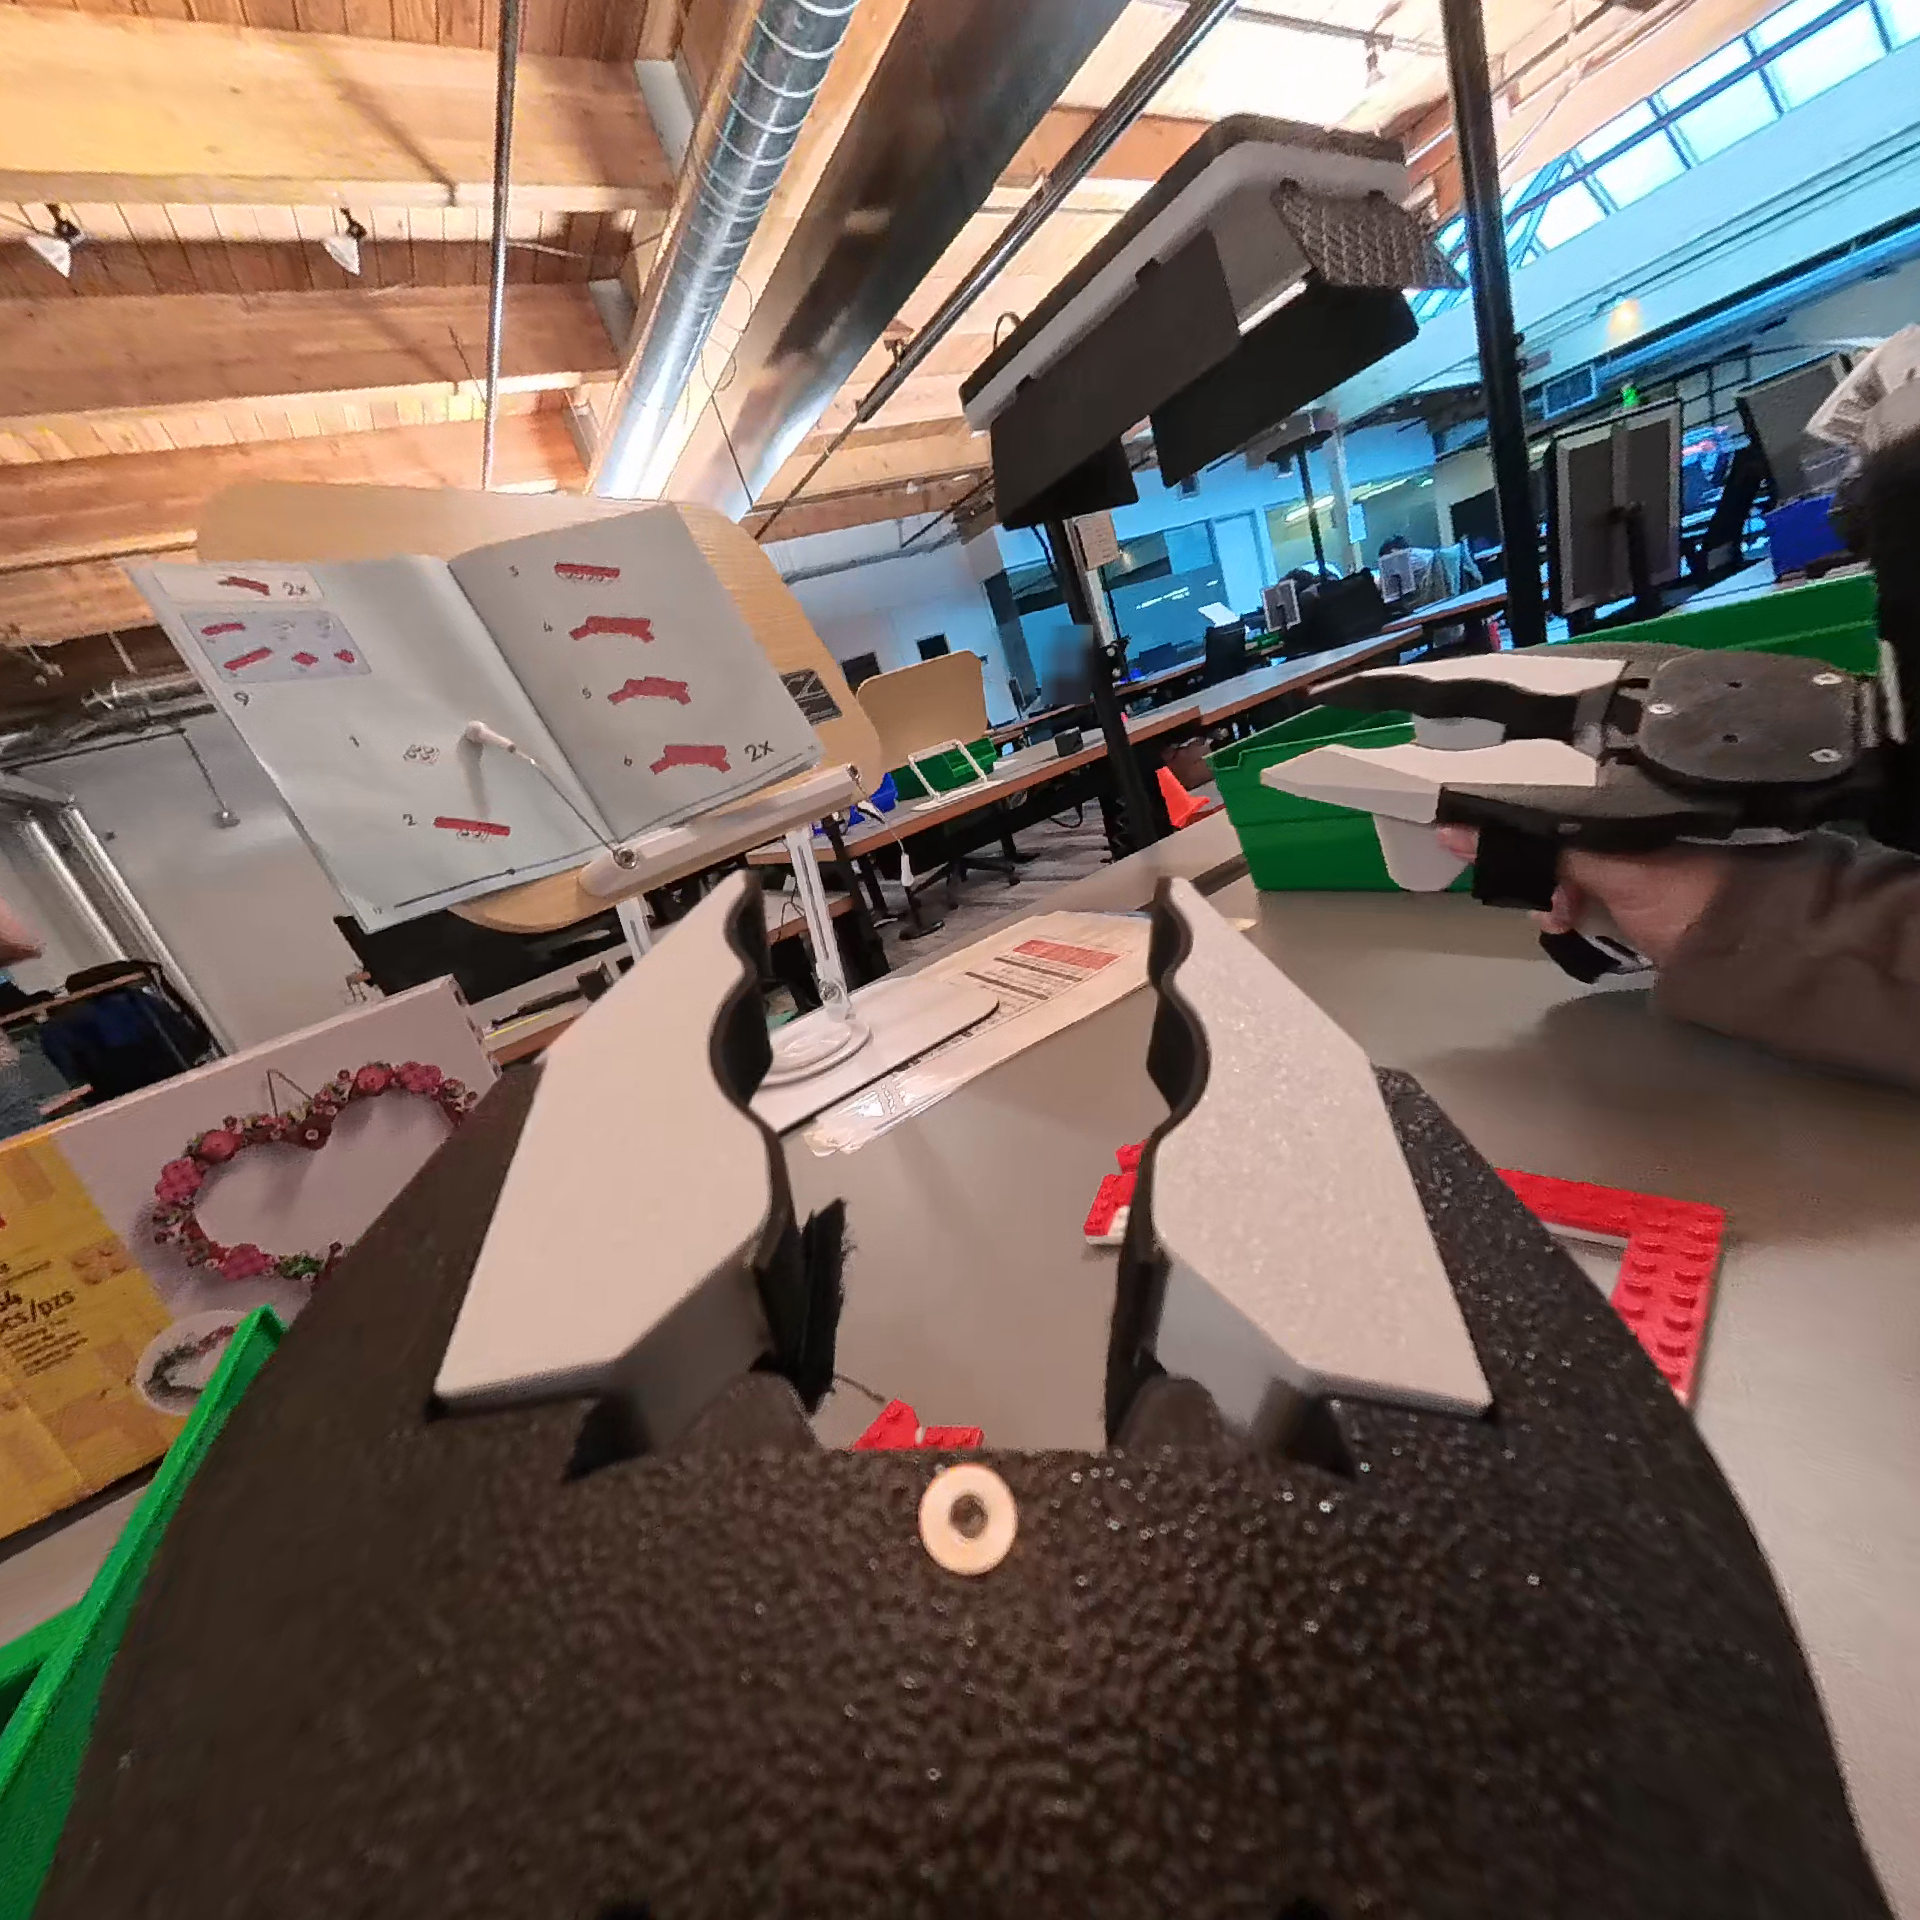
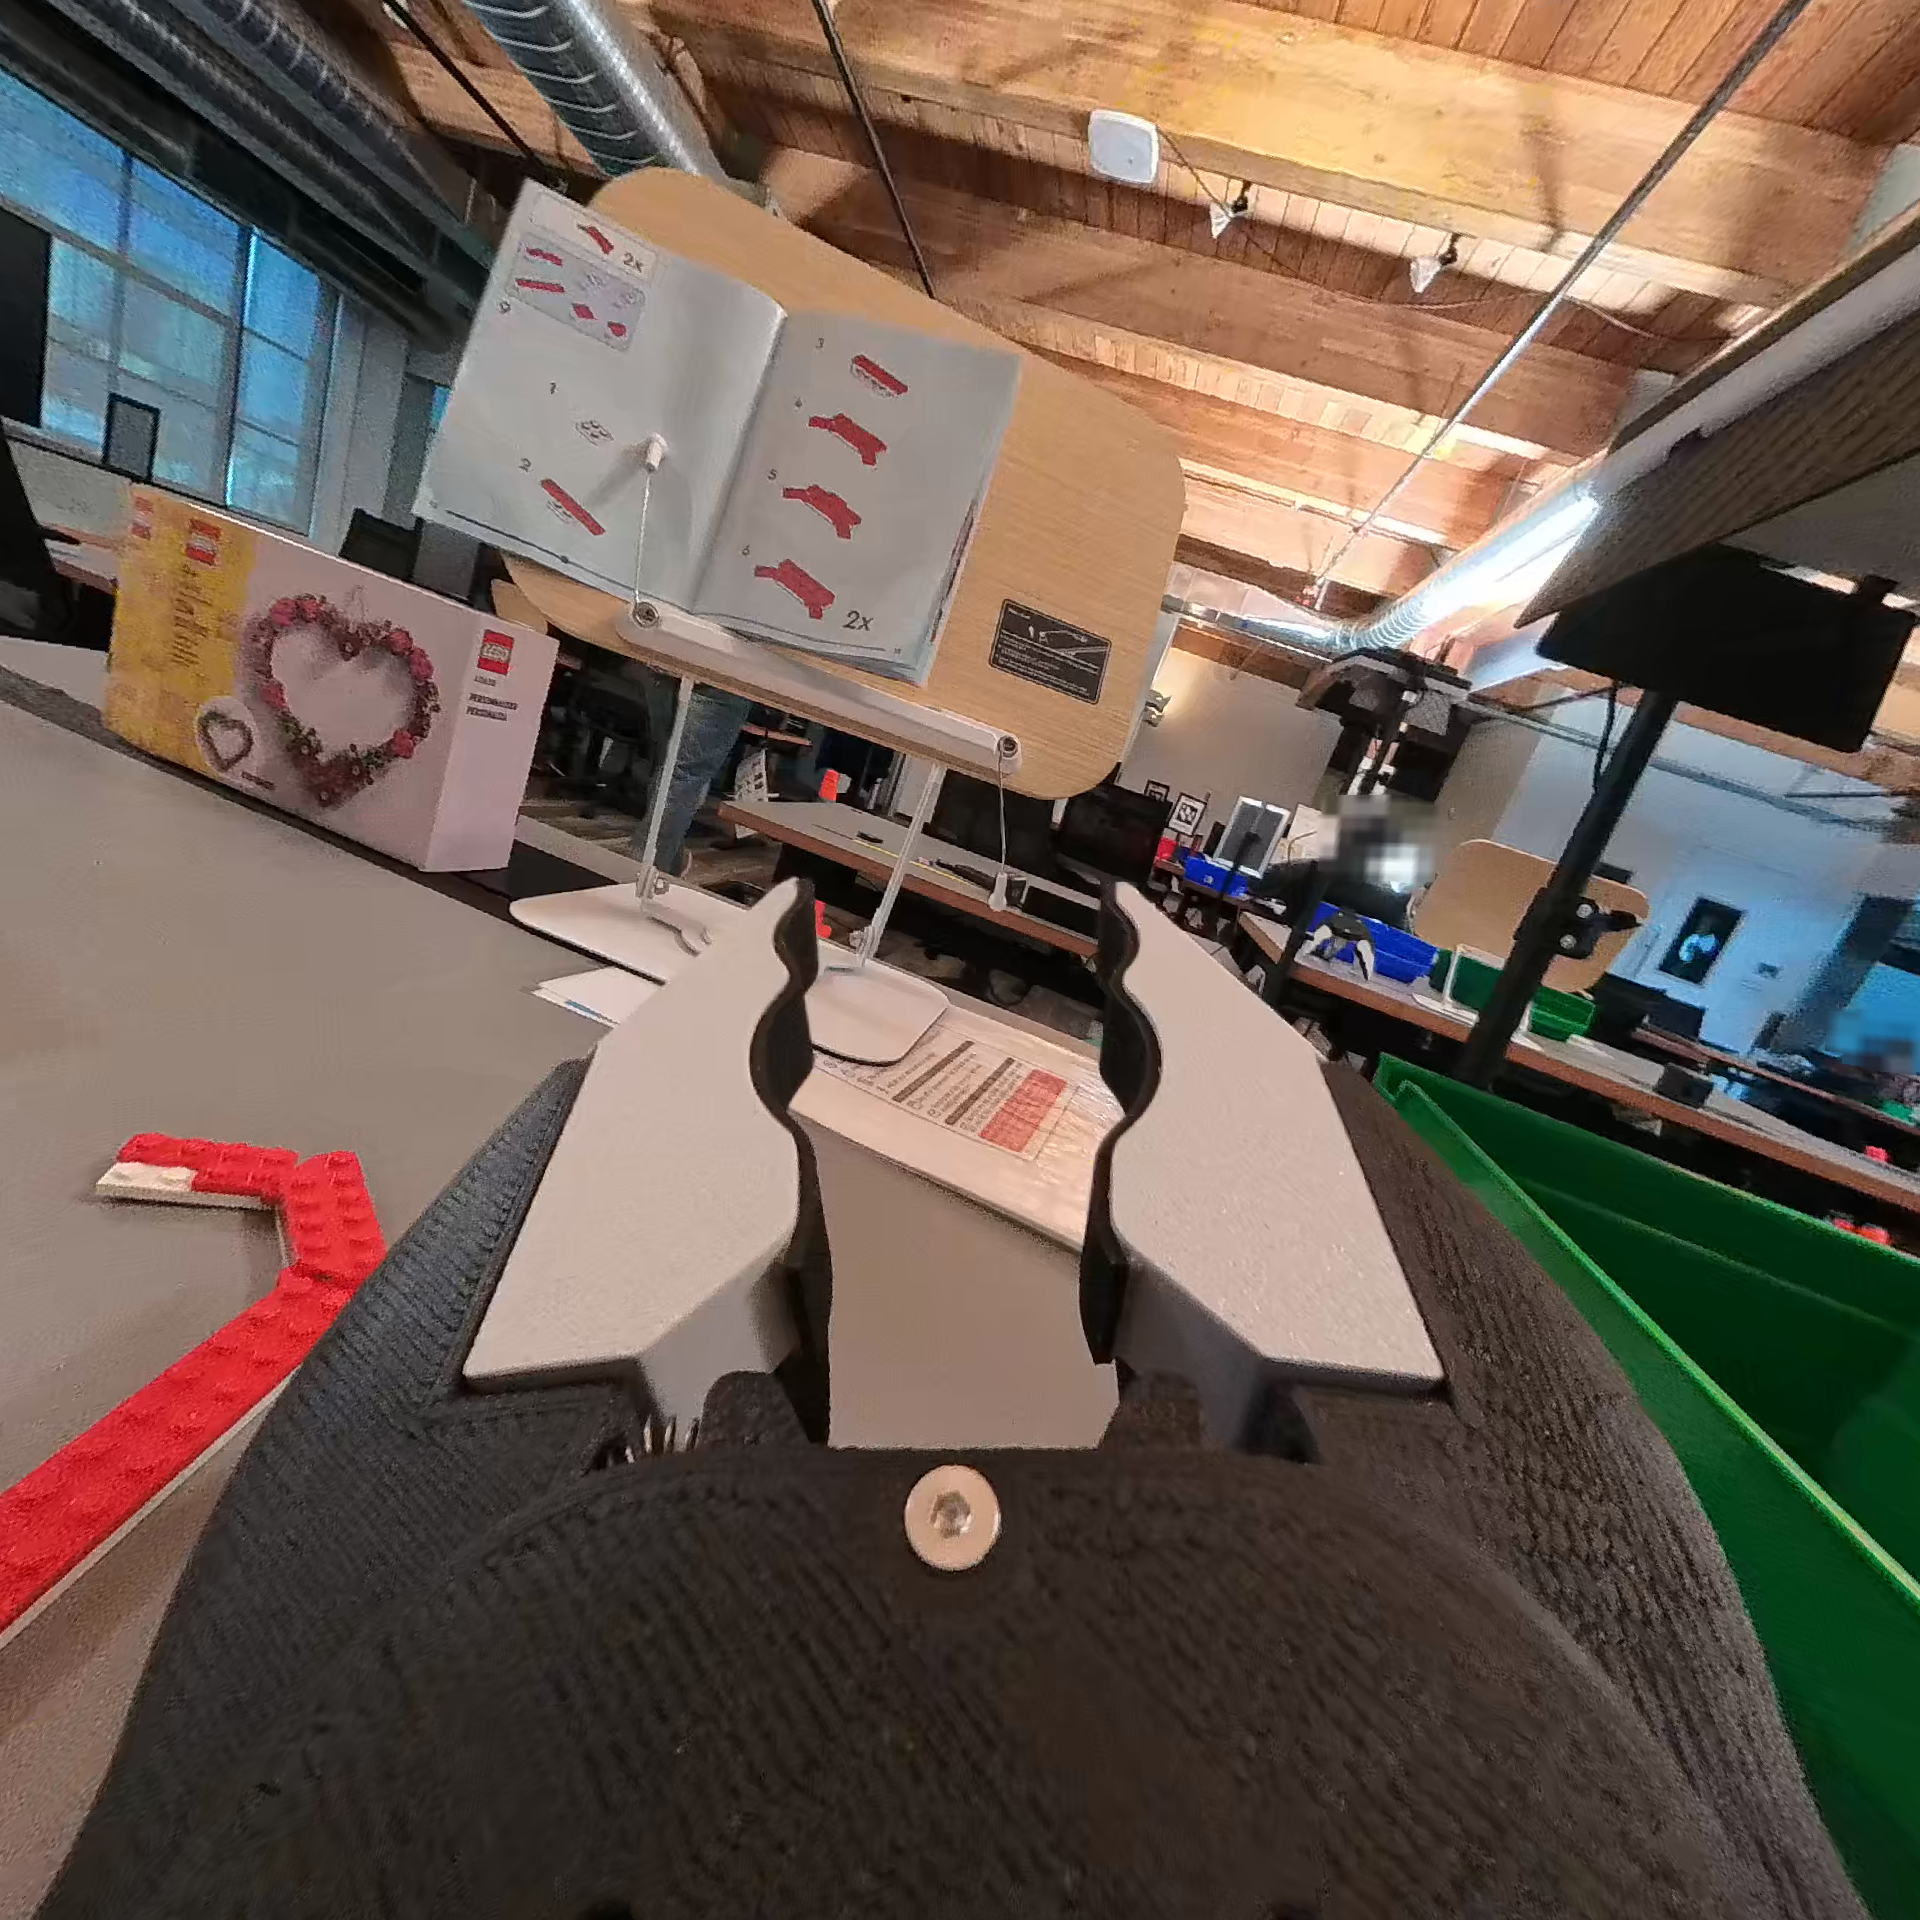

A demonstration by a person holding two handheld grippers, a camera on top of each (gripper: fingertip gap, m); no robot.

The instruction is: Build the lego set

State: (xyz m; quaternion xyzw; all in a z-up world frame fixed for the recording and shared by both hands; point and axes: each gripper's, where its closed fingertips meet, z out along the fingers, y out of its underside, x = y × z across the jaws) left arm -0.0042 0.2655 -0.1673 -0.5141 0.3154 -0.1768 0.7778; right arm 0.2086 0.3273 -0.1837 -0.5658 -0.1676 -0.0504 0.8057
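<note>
Green bin (image 2: 1704, 1382), to the right of the right gripper: open-topped, near interior bare where visible, a few red pieces far back in it. Second green bin (image 1: 1320, 821), on the table behind the right gripper in the left wrist view: contents hidden. Green bin corner (image 1: 125, 1558), at the left edge beside the left gripper: contents hidden. Set box (image 2: 332, 696), white and yellow with a heart-shaped flower wreath pictured, standing closed at the table's far left. Left gripper (image 1: 956, 935): fingers apart, nothing between them, held above the table. Right gripper (image 2: 951, 925): fingers apart, empty; in the left wrist view it lies sideways, gripped by a hand (image 1: 1621, 894) in a grey sleeve. Red lego assembly (image 2: 208, 1320): flat angled strip of studded red plates with a white piece at one end, lying on the table between the two grippers, touched by neither. Instruction booklet (image 2: 717, 457): open on a wooden book stand (image 2: 1060, 582) with white base. Laminated sheet (image 2: 966, 1112): flat by the stand's base. Table (image 2: 208, 987): grey, matte. Room: open workshop, wooden beam ceiling, silver duct, rows of desks with monitors, large windows.
</note>
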